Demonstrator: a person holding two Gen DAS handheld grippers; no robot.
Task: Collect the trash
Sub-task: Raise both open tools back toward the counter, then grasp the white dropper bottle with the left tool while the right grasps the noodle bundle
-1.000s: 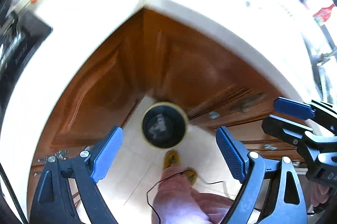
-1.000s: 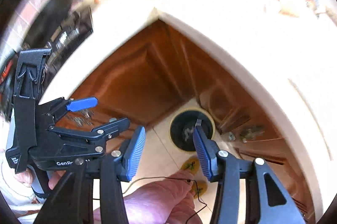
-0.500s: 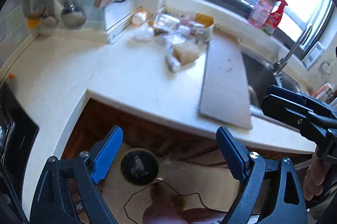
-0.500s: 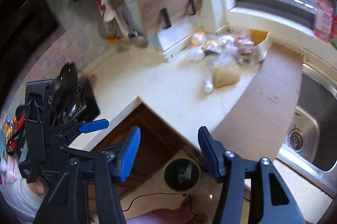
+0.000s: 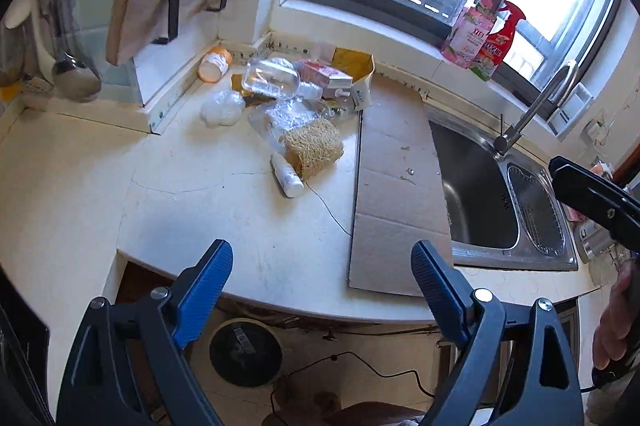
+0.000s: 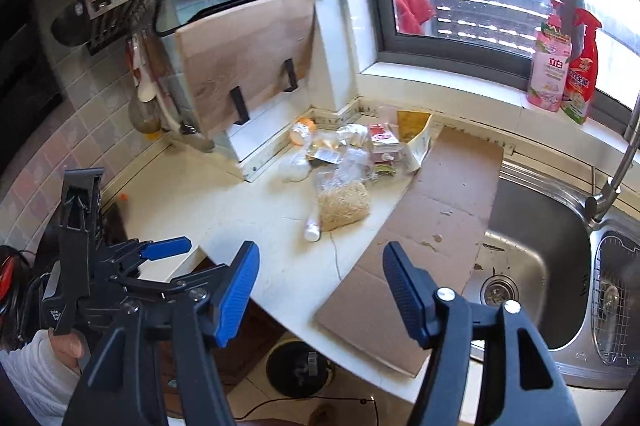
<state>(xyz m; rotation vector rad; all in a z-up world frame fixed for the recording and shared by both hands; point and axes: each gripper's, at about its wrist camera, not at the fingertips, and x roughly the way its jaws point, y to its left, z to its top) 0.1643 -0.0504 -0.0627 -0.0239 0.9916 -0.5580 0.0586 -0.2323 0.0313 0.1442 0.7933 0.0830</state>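
A heap of trash (image 5: pixel 288 93) (image 6: pixel 348 153) lies in the counter's far corner: clear plastic wrap, a red-and-white carton, a yellow envelope, an orange-capped bottle. In front of it sit a straw-coloured noodle block (image 5: pixel 316 145) (image 6: pixel 344 205) and a small white bottle (image 5: pixel 287 174) (image 6: pixel 313 226). A black round bin (image 5: pixel 245 352) (image 6: pixel 301 368) stands on the floor below the counter edge. My left gripper (image 5: pixel 322 290) hangs open and empty over the counter's front edge. My right gripper (image 6: pixel 318 292) is empty too, its jaws opening.
A flat cardboard sheet (image 5: pixel 394 185) (image 6: pixel 432 238) lies beside the steel sink (image 5: pixel 476 193) (image 6: pixel 532 266) with its tap (image 5: pixel 536 105). A wooden board (image 6: pixel 244 57) leans on a rack at the back wall. Detergent bottles (image 6: pixel 564 61) stand on the window sill. A black stove edge (image 6: pixel 114 218) sits left.
Both views have swung up from the bin and cabinet doors to the counter top with its trash heap. The right gripper's jaws have spread wider.
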